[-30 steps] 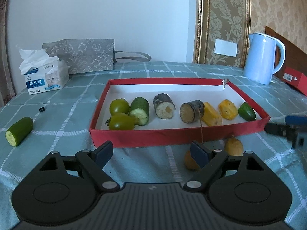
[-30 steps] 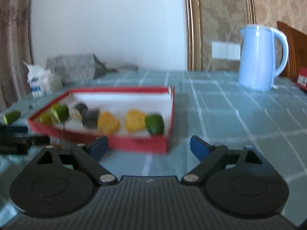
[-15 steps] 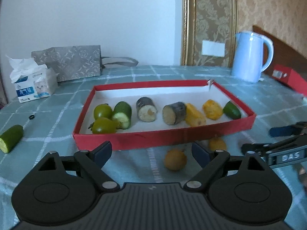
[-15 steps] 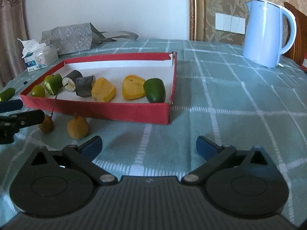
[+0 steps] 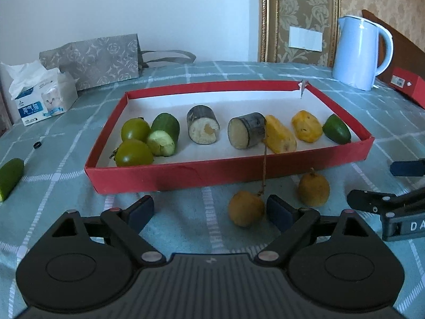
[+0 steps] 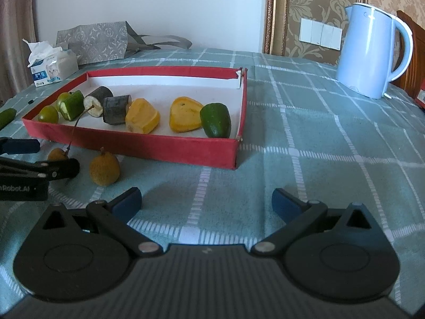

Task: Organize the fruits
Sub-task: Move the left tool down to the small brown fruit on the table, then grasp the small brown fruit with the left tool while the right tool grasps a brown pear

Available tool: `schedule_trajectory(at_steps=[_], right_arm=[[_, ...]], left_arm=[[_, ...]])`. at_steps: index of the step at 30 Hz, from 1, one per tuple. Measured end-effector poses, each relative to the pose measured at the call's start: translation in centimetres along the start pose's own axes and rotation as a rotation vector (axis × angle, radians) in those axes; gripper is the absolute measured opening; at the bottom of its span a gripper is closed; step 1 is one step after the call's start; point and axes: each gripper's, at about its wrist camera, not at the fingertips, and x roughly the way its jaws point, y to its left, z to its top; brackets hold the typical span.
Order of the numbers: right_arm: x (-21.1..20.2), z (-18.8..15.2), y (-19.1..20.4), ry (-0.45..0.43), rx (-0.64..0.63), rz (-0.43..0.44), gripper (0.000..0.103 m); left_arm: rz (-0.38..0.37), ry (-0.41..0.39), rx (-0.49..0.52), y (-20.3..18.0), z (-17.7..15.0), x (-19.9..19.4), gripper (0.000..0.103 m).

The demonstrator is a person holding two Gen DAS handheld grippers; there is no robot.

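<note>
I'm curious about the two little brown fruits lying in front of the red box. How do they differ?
The left brown fruit carries a long thin stem that rises up past the red box wall; the right brown fruit shows only a short stub. The left one lies just inside the left gripper, beside one of its fingers; the right one lies outside it. Both are small, round, yellowish-brown, and rest on the tablecloth.

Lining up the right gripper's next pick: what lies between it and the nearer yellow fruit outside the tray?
Only bare checked tablecloth between the right gripper and that fruit, seen in the right wrist view.
</note>
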Motion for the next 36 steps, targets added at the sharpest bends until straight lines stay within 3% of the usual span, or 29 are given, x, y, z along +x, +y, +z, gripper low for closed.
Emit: schedule_trajectory(at_steps=[4,13,20,27,36], right_arm=[[0.0,0.0,0.0,0.000,0.000,0.001,0.103],[0.0,0.0,0.1,0.001,-0.001,0.001,0.103],[0.0,0.0,0.1,0.001,-0.001,0.001,0.103],[0.0,0.0,0.1,0.001,-0.001,0.001,0.103],[0.0,0.0,0.1,0.001,-0.001,0.001,0.103]], left_arm=[[0.018,0.017,-0.023,0.1,0.1,0.4,0.103],[0.019,0.017,-0.022,0.1,0.1,0.5,0.103],[0.078,-0.004,-0.023,-0.1,0.2,0.2,0.102],[0.063,-0.004,-0.049,0.5,0.2,0.2,0.087],[0.053,-0.031,-0.005,-0.2,-0.1,-0.6,0.054]])
